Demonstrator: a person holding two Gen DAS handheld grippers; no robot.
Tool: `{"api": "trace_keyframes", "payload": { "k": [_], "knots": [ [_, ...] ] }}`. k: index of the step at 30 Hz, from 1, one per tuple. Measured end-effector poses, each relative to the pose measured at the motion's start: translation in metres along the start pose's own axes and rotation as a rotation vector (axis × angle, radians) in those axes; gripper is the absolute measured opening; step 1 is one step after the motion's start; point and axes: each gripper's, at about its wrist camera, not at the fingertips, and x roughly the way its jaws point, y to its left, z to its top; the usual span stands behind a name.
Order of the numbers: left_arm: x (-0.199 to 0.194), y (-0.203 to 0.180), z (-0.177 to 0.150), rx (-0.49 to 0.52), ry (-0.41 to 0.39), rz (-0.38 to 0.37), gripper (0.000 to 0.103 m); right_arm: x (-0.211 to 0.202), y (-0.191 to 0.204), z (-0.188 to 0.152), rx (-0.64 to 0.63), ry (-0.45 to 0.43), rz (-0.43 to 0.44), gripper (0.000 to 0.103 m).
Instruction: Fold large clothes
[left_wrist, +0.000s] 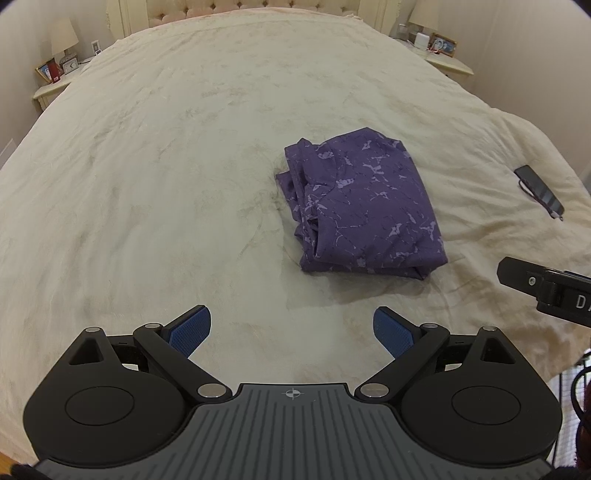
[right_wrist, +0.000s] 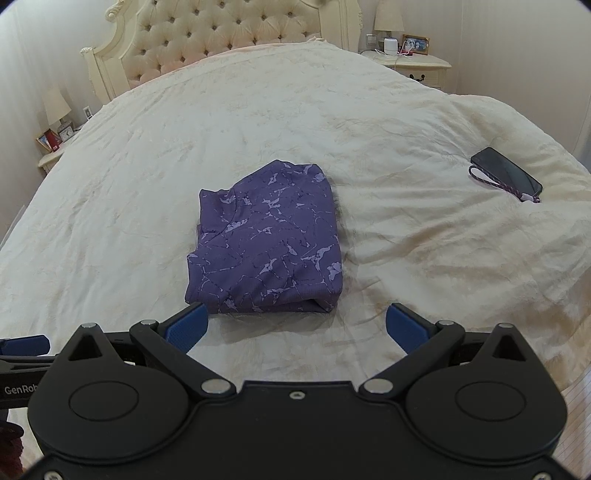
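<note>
Two black hand-held grippers with blue pads, left gripper (left_wrist: 291, 332) and right gripper (right_wrist: 297, 326), both spread apart and empty; folded purple patterned garment (right_wrist: 267, 240) on cream bedspread (right_wrist: 147, 177), at twelve o'clock of right gripper; black phone (right_wrist: 508, 173) at two o'clock.

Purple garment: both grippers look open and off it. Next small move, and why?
Probably none on the cloth: back both grippers away. The purple garment already lies as a compact folded rectangle on the bedspread, and the left gripper and right gripper are open, holding nothing. The left edge shows loose layers, so a light tidy there is the only alternative.
</note>
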Motion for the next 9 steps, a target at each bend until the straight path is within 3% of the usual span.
{"api": "trace_keyframes", "payload": {
  "k": [9],
  "knots": [
    [0.0056,-0.0027,0.003,-0.001,0.009,0.006,0.096,0.0049,-0.0064,0.0014,0.016,0.012,0.003,0.102]
  ]
}}
